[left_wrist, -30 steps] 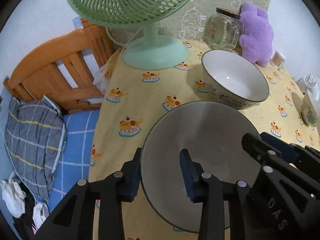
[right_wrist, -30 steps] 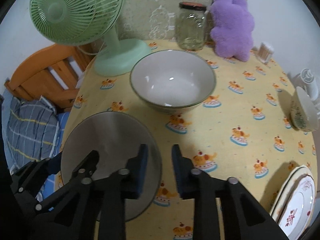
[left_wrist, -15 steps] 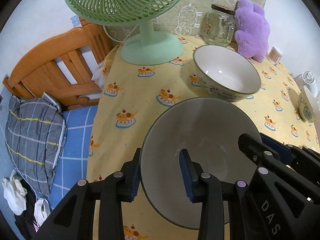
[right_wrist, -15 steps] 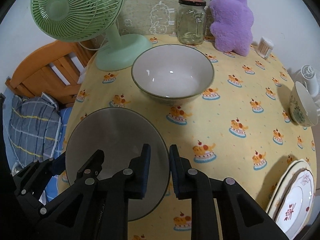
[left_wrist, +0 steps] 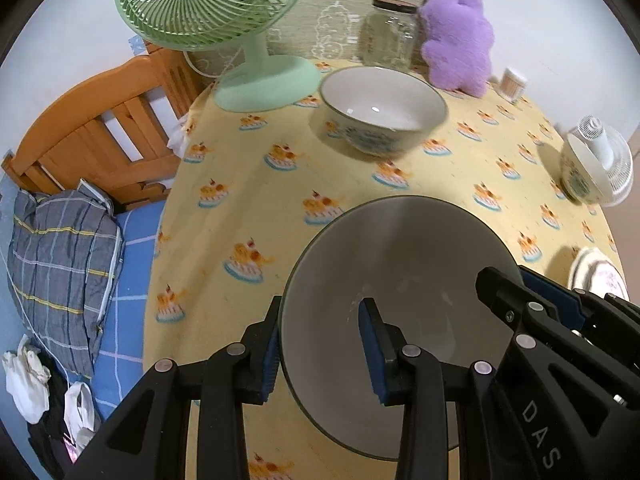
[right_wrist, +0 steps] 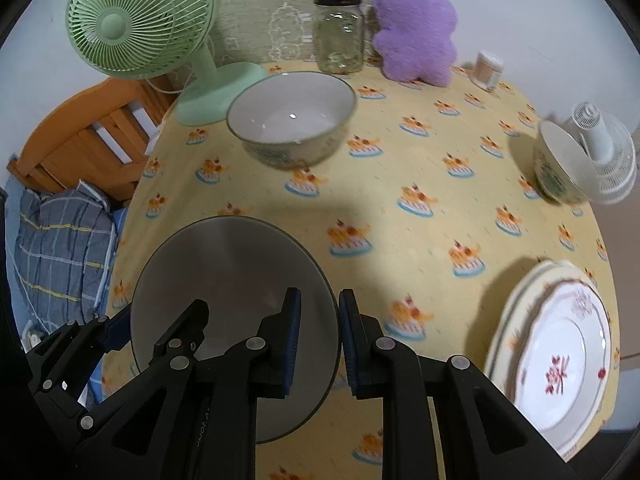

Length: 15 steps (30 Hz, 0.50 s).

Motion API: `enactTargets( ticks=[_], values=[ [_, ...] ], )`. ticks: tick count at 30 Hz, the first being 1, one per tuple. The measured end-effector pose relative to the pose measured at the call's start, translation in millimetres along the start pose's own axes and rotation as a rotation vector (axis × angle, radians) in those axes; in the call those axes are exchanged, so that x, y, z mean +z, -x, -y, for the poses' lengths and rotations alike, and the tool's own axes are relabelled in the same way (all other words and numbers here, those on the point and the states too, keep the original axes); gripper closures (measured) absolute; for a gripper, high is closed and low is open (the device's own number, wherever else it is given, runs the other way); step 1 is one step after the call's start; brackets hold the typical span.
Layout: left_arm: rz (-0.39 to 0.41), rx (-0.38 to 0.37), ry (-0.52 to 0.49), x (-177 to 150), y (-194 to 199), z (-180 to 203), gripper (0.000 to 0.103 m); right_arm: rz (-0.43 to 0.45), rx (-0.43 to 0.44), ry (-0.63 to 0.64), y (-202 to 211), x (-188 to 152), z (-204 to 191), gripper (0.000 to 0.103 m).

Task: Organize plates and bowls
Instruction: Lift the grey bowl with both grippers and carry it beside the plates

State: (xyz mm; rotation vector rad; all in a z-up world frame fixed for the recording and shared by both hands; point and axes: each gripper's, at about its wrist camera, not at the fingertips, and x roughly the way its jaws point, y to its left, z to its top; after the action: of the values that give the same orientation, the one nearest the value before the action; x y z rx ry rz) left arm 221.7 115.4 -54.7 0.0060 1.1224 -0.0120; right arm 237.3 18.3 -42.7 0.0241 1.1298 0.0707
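Note:
A large grey bowl (left_wrist: 400, 280) hangs just above the yellow tablecloth, held between both grippers. My left gripper (left_wrist: 320, 344) is shut on its left rim, one pad inside and one outside. My right gripper (right_wrist: 318, 336) is shut on the right rim of the same bowl (right_wrist: 228, 272). A bigger patterned bowl (right_wrist: 290, 114) stands farther back near the fan. At the right edge sits a small patterned bowl (right_wrist: 556, 164). A stack of plates (right_wrist: 556, 352) lies at the near right, a flowered white one on top.
A green fan (left_wrist: 216, 0), a glass jar (right_wrist: 340, 36) and a purple plush (right_wrist: 416, 28) line the back of the table. A small white fan (right_wrist: 600, 152) leans by the small bowl. A wooden bed rail (left_wrist: 100, 128) and bedding lie beyond the table's left edge.
Both grippers have carried the grey bowl away from the fan and the big bowl, toward the near right. The plate stack has come further into view.

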Motion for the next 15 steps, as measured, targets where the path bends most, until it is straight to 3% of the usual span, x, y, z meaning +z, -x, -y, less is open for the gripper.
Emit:
enactTargets(
  ticks=[15],
  values=[
    [-0.045, -0.039, -0.049, -55.4, 19.9, 57.3, 0.068, -0.035, -0.037, -0.068, 32.2, -66.3, 56.0, 0.080]
  ],
)
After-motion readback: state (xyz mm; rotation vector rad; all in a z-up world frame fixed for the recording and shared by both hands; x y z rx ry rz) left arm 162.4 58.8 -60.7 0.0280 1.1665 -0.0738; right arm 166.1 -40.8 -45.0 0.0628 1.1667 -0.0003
